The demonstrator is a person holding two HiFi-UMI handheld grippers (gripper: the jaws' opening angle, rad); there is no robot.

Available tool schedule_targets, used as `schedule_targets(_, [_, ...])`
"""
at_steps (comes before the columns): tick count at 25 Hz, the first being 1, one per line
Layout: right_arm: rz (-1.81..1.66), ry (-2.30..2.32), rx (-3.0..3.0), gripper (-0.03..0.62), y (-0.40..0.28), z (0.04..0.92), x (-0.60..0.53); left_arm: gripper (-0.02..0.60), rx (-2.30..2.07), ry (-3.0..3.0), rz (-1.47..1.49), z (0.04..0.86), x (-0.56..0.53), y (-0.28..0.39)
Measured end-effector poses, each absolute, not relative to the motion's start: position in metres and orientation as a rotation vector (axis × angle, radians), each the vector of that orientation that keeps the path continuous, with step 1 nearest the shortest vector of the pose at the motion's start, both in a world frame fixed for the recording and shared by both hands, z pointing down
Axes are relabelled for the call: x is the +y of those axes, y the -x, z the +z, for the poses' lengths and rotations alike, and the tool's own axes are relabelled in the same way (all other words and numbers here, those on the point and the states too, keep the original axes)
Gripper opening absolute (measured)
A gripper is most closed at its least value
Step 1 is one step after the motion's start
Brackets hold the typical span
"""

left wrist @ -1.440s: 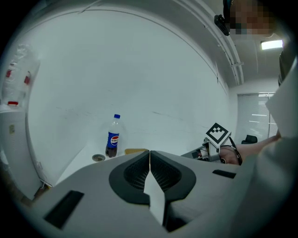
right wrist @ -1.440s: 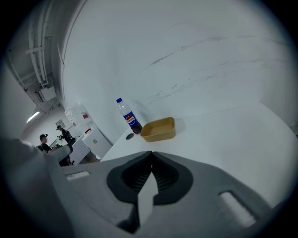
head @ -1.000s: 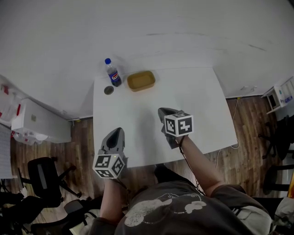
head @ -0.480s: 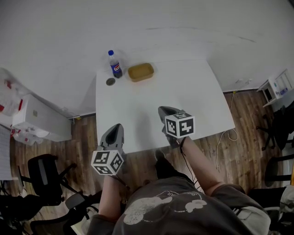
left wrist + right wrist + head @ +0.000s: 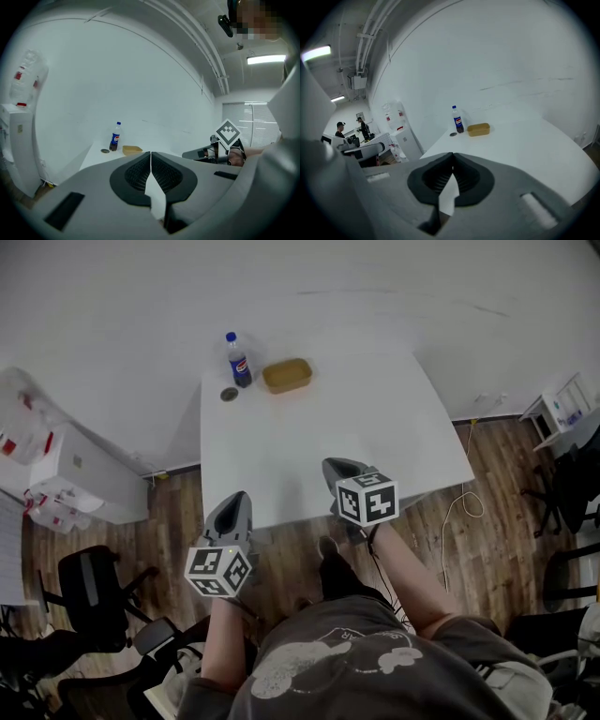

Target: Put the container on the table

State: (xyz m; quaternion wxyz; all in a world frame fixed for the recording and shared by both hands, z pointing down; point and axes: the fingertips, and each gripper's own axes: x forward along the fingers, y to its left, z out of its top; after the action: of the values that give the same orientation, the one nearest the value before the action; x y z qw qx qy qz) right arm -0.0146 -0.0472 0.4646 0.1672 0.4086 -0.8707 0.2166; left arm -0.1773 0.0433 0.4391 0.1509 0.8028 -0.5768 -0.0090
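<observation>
A shallow yellow container sits on the white table near its far edge, also seen as the container and the container. My left gripper hovers at the table's near left corner, jaws pressed together on nothing. My right gripper hangs over the near edge, also shut and empty. Both are far from the container. In their own views the left gripper and right gripper show closed jaws.
A blue-capped cola bottle stands left of the container, with a small dark round lid beside it. A white cabinet stands to the left, black office chairs at lower left. A cable lies on the wooden floor at right.
The view has drawn back from the table; the table and its objects sit farther away in the picture. Both grippers hold about the same place in view and stay shut.
</observation>
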Motion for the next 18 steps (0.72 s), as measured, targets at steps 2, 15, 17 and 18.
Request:
schedule_targets(2, [0.613,-1.169,-2.471,-0.002,0.01,0.466,-0.034,0.011,-1.649,-2.305,-0.026,0.441,0.055,0.175])
schedule_targets(15, [0.608,-1.245,-2.426,-0.002,-0.008,0.476,0.025,0.011,-1.597,-2.34,-0.029,0.441,0.104,0.168])
schedule_targets(17, [0.613,-1.266,-2.431,-0.002,-0.009,0.475,0.03,0.011,-1.597,-2.341,-0.033,0.441,0.108,0.169])
schedule_targets(18, [0.609,-1.282,-2.434,-0.002,-0.01,0.474,0.033,0.011,-1.596,-2.34,-0.034,0.441,0.11,0.17])
